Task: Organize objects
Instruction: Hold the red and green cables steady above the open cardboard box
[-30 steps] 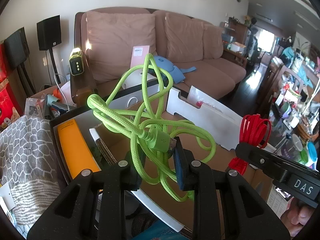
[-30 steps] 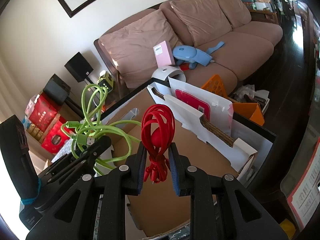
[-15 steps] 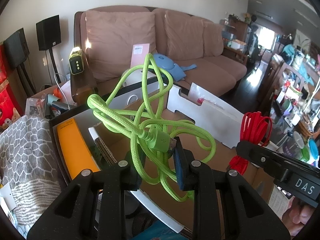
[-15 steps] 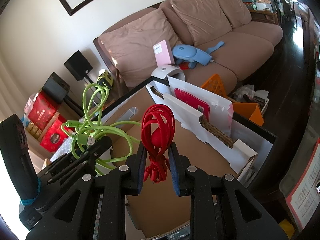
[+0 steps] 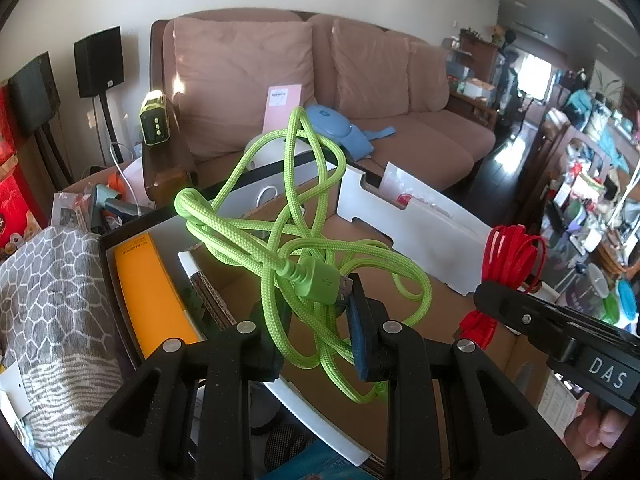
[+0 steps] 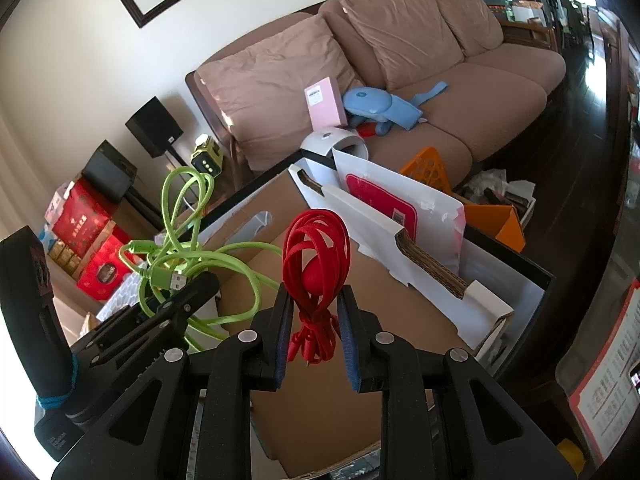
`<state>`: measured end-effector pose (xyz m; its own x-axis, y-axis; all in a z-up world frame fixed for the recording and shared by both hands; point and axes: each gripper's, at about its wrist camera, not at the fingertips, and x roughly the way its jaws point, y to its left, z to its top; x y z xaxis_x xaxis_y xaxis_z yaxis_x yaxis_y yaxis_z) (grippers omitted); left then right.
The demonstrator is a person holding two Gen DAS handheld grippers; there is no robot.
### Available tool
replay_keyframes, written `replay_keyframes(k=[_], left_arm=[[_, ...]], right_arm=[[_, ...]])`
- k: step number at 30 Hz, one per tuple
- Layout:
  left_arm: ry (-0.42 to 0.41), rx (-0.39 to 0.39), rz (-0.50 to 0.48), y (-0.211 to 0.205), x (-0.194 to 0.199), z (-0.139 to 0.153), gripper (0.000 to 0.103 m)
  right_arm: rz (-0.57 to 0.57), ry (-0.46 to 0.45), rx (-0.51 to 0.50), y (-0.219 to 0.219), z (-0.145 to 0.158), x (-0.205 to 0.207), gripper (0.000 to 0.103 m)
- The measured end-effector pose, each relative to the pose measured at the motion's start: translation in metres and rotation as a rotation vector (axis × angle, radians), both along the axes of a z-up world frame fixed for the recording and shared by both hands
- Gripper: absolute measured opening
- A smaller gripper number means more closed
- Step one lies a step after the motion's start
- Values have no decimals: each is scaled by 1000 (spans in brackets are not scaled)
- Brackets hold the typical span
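Observation:
My left gripper is shut on a tangled green braided USB cable, held above an open cardboard box. My right gripper is shut on a coiled red flat cable above the same box. The right gripper with the red cable shows at the right of the left wrist view. The left gripper with the green cable shows at the left of the right wrist view.
A white cardboard divider stands in the box. A yellow-orange book lies left of it. A brown sofa with a blue toy and pink box stands behind. A grey patterned cloth lies at left.
Both grippers have held nearly still with their cables; the views shifted only slightly.

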<state>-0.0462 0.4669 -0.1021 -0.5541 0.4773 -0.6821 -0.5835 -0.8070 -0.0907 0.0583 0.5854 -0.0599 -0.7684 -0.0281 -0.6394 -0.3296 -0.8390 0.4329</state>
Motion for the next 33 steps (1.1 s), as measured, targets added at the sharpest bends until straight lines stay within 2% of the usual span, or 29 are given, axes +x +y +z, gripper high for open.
replay_keyframes(k=[33], left_arm=[[10,4,6,-5,-4,2,24]], right_arm=[[-16,-23,47,-1,0,1,22]])
